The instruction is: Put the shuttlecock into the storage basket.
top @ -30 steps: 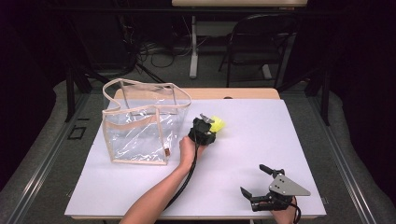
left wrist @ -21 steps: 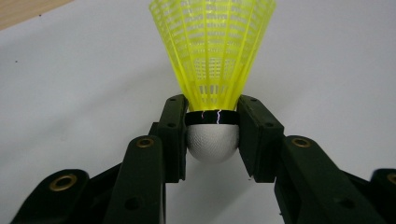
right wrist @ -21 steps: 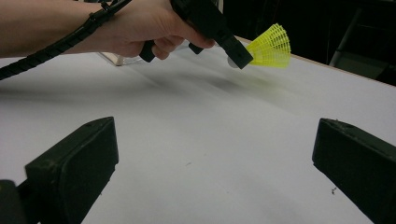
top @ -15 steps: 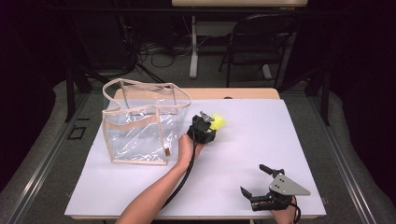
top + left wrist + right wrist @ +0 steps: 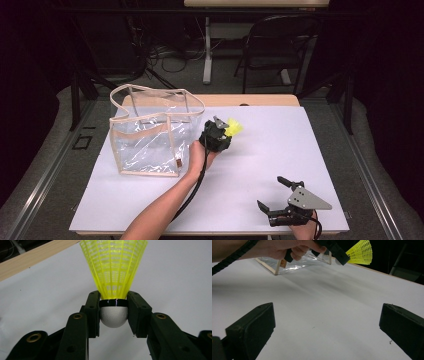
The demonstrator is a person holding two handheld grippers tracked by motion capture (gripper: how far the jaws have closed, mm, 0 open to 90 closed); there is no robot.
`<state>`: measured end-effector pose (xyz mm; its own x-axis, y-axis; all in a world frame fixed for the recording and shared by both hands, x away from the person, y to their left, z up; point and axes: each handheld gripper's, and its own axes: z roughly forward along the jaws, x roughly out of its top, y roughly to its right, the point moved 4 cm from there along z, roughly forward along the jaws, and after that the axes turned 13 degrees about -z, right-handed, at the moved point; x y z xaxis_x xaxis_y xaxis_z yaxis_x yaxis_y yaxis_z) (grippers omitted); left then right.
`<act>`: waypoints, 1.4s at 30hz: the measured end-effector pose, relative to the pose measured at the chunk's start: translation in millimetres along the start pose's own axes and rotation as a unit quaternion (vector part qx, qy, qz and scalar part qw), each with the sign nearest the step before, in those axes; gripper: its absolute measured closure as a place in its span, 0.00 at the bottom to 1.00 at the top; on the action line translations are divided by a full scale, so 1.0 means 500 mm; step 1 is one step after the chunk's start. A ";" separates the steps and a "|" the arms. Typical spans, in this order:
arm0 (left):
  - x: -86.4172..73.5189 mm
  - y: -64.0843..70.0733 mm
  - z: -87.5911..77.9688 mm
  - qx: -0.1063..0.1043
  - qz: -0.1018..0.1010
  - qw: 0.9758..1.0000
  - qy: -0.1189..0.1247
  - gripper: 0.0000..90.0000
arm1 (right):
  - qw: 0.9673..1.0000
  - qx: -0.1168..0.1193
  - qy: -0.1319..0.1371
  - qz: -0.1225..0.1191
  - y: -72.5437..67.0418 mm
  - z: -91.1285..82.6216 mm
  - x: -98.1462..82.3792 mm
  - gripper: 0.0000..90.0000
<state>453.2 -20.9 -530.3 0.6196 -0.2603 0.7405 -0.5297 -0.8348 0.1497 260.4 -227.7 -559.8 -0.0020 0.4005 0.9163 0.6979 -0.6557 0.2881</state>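
A yellow plastic shuttlecock point(image 5: 114, 277) with a white cork head is clamped at its black band between the jaws of my left gripper point(image 5: 114, 312). In the high view that left gripper point(image 5: 223, 129) is lifted above the white table, just right of a clear bag, with the shuttlecock point(image 5: 233, 128) pointing up and to the right. The clear plastic bag point(image 5: 150, 135) with beige trim stands open-topped at the table's left. My right gripper point(image 5: 276, 196) rests near the front right edge, jaws wide open with nothing between them. The right gripper view catches the shuttlecock point(image 5: 360, 252) far off.
The white table top point(image 5: 280, 145) stretches between the two grippers. A wooden strip point(image 5: 260, 100) runs along the far edge. A dark chair point(image 5: 277, 50) and a table leg point(image 5: 207, 50) stand on the floor beyond it.
The left gripper has risen slightly with the shuttlecock and drifted a little toward the bag. The right gripper has not moved.
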 end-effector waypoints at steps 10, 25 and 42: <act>0.014 0.004 -0.016 -0.005 0.015 1.000 0.003 0.72 | 1.000 0.001 -0.002 -0.001 -0.001 -0.001 0.000 0.00; 0.041 0.001 -0.040 -0.010 0.021 1.000 0.012 0.72 | 1.000 0.001 -0.002 -0.001 -0.001 -0.001 0.000 0.00; 0.071 -0.004 -0.064 -0.016 0.024 0.999 0.020 0.72 | 1.000 0.001 0.000 -0.001 -0.002 0.000 0.001 0.00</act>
<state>457.8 -12.8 -483.4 0.5697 -0.2789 0.7731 -0.5768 -0.8058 0.1344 259.5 -226.8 -559.4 -0.0034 0.4025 0.9154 0.6995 -0.6533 0.2898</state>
